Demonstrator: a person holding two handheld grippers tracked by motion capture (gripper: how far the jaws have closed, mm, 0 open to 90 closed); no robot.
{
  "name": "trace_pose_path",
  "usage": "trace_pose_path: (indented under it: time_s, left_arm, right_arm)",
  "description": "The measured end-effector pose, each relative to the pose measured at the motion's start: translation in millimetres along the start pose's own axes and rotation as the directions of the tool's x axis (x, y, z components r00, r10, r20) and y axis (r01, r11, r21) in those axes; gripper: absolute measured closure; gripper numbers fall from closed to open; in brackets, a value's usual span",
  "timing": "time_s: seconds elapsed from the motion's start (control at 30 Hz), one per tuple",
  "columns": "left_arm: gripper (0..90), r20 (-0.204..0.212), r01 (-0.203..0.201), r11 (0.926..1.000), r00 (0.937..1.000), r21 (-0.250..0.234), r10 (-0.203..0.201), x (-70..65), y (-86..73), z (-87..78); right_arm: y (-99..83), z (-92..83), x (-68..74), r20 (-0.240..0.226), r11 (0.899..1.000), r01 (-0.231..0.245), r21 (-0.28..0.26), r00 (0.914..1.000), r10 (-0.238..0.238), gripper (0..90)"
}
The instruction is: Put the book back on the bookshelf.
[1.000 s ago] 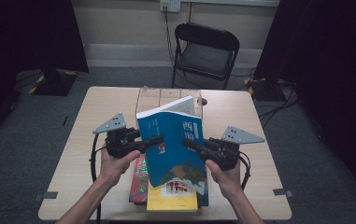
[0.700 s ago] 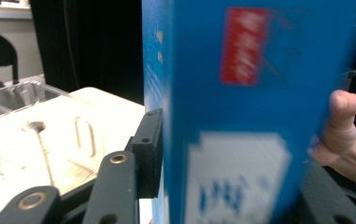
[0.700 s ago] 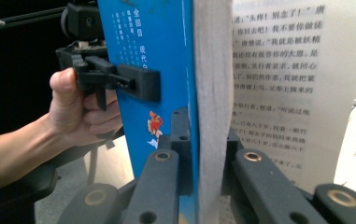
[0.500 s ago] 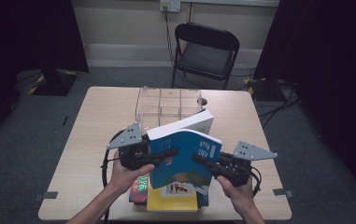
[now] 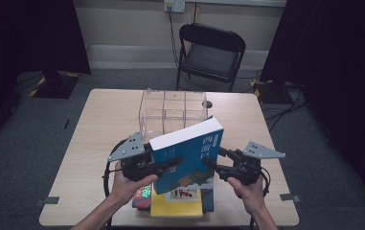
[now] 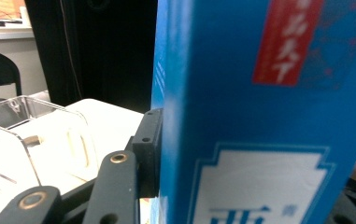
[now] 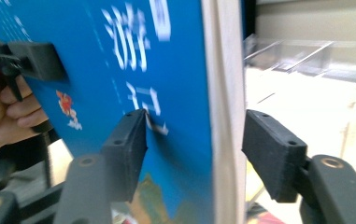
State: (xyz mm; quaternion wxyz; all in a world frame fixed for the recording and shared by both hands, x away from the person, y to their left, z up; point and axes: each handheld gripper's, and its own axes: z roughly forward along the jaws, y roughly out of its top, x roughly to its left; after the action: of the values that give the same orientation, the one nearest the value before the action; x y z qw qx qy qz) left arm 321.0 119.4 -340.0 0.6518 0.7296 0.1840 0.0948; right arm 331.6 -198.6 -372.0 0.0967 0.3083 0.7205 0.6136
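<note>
A thick blue book [image 5: 189,153] hangs tilted over a stack of books at the table's near edge, white page edge up. My left gripper [image 5: 170,164] is shut on its left side; in the left gripper view one pad [image 6: 150,149] presses on the blue book [image 6: 259,116]. My right gripper [image 5: 211,163] is at the book's right edge, and its jaws have just been opening. In the right gripper view the blue book [image 7: 119,60] stands between the jaws of the right gripper [image 7: 201,142]. A gap shows between the right pad [image 7: 269,149] and the pages.
Under the blue book, a yellow book [image 5: 177,206] tops the stack. A clear compartment box [image 5: 173,108] stands mid-table just beyond the book. A black folding chair [image 5: 211,52] is behind the table [image 5: 98,124]. The person's hand [image 7: 7,112] holds the left gripper.
The blue book has turned from upright to a low tilt and come nearer the person with both hands. The right jaws have spread apart off the book.
</note>
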Motion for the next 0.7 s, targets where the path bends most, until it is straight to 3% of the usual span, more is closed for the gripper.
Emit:
trace_pose_path:
  time_s: [0.2,0.33,0.4,0.47,0.57,0.6,0.7]
  left_arm:
    - [55.0,-0.008,0.030,0.9995,0.9995,0.006,-0.030,1.9,-5.7,4.5]
    - [54.0,-0.032,0.025,0.9993,0.9992,0.026,-0.024,-0.3,-11.5,11.1]
    - [53.7,-0.043,0.001,0.9990,0.9991,0.045,0.001,-0.1,-13.1,14.6]
    - [57.5,-0.059,0.006,0.9993,0.9983,0.038,-0.004,-1.1,-13.3,16.9]
    - [60.0,-0.083,-0.029,0.9987,0.9960,0.042,0.033,-2.7,-12.7,16.9]
    - [60.0,-0.079,-0.028,0.9987,0.9964,0.042,0.031,-0.6,-12.4,17.0]
    - [60.3,-0.081,0.006,0.9996,0.9967,0.027,-0.004,8.8,-12.5,15.1]
  right_arm:
    - [-3.1,10.9,-8.6,-0.045,1.000,0.007,0.013,0.9990,-0.006,35.4]
    - [-7.0,16.3,-14.9,-0.068,0.998,0.003,0.064,0.9977,0.001,33.2]
    - [-10.6,18.6,-15.0,-0.062,0.996,0.013,0.091,0.9980,-0.007,32.6]
    - [-10.3,19.0,-13.3,-0.041,0.995,0.015,0.097,0.9991,-0.011,34.2]
    - [-7.0,21.7,-12.2,-0.021,0.996,0.038,0.084,0.9991,-0.036,35.7]
    - [-7.0,21.7,-12.2,-0.021,0.996,0.038,0.084,0.9991,-0.036,35.8]
    - [2.7,21.8,-9.2,0.003,0.999,0.052,0.013,0.9987,-0.052,40.8]
